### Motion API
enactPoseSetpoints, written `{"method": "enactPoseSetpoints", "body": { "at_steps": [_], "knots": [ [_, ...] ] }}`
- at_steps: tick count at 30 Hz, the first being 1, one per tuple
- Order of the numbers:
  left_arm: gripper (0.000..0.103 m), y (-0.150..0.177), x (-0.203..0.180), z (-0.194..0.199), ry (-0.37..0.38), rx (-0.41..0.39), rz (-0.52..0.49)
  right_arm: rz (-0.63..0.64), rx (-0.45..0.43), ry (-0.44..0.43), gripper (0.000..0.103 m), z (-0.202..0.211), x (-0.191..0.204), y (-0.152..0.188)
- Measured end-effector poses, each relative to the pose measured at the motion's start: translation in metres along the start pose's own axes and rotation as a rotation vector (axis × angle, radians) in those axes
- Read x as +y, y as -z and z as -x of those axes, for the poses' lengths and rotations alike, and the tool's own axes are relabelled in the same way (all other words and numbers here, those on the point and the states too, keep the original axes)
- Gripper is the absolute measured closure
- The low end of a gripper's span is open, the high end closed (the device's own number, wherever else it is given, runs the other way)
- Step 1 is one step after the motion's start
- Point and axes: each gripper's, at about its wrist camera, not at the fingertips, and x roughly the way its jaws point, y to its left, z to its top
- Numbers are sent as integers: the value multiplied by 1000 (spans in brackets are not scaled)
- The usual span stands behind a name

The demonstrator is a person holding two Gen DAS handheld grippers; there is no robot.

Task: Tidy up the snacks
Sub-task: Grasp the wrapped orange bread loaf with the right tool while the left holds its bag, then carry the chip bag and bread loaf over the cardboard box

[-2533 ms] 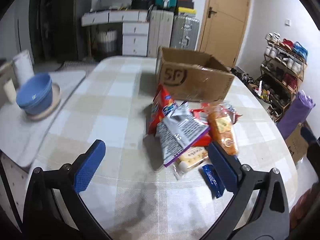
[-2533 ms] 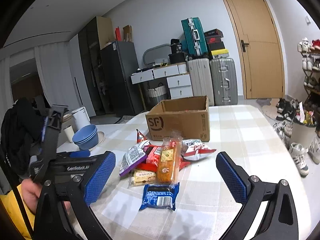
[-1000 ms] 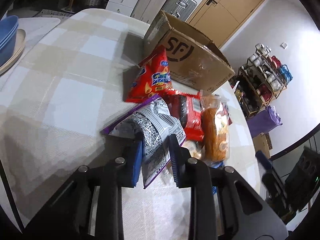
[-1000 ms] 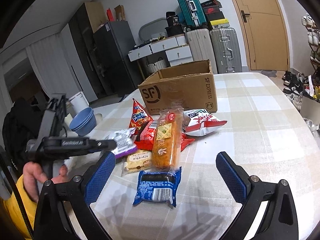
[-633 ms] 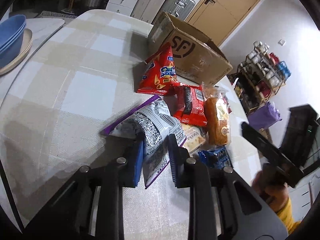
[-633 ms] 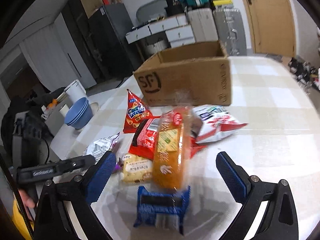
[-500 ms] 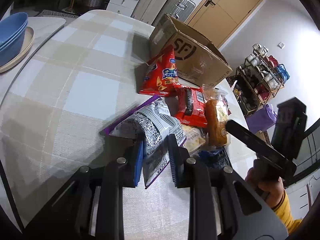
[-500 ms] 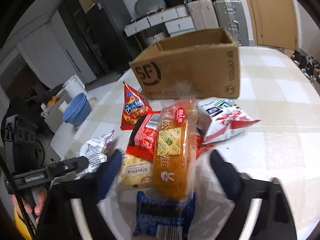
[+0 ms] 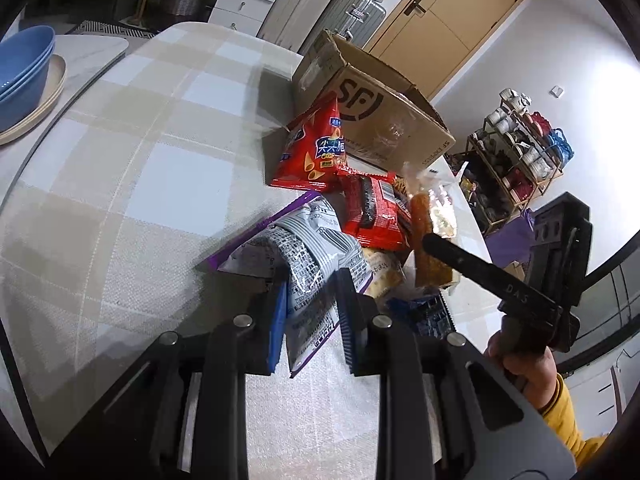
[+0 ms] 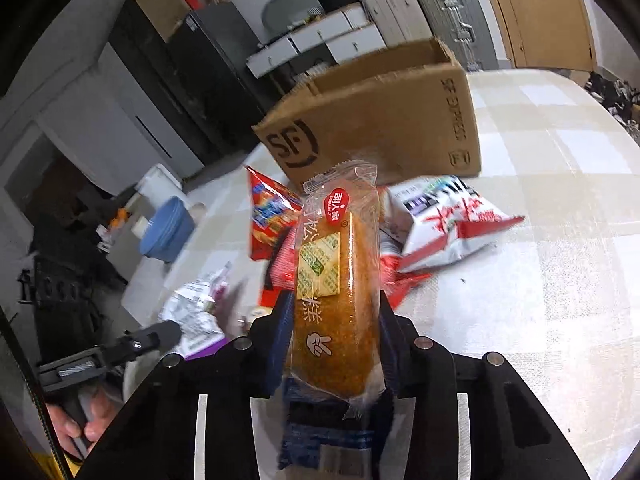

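A pile of snack packets lies on the checked table in front of an open cardboard box (image 9: 384,116) (image 10: 384,120). My left gripper (image 9: 312,300) is shut on a grey and purple snack bag (image 9: 308,256), which rests on the table. My right gripper (image 10: 332,320) is shut on a long orange cake in clear wrap (image 10: 336,276); the cake (image 9: 430,240) also shows in the left wrist view. A red chip bag (image 9: 316,152) leans by the box. A red wrapper (image 9: 372,212), a white and red bag (image 10: 448,220) and a blue packet (image 9: 424,312) lie in the pile.
Blue bowls (image 9: 20,76) on a plate stand at the table's far left. Suitcases (image 9: 352,12), white drawers and a door are behind the table. A shoe rack (image 9: 520,140) stands to the right. The table edge curves close on the left.
My left gripper closed on the grey and purple bag. My right gripper moved in over the pile and closed on the orange cake.
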Motion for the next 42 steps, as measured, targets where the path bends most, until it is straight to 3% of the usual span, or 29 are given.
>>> {"method": "enactPoseSetpoints", "body": {
  "at_steps": [11, 27, 42],
  "knots": [
    [83, 3, -18, 27, 5, -38, -42, 2, -110, -112, 64, 63, 17, 13],
    [83, 14, -49, 46, 22, -45, -94, -45, -149, -127, 64, 105, 7, 44],
    [83, -15, -69, 63, 36, -77, -152, 7, -215, -150, 64, 131, 22, 12]
  ]
}}
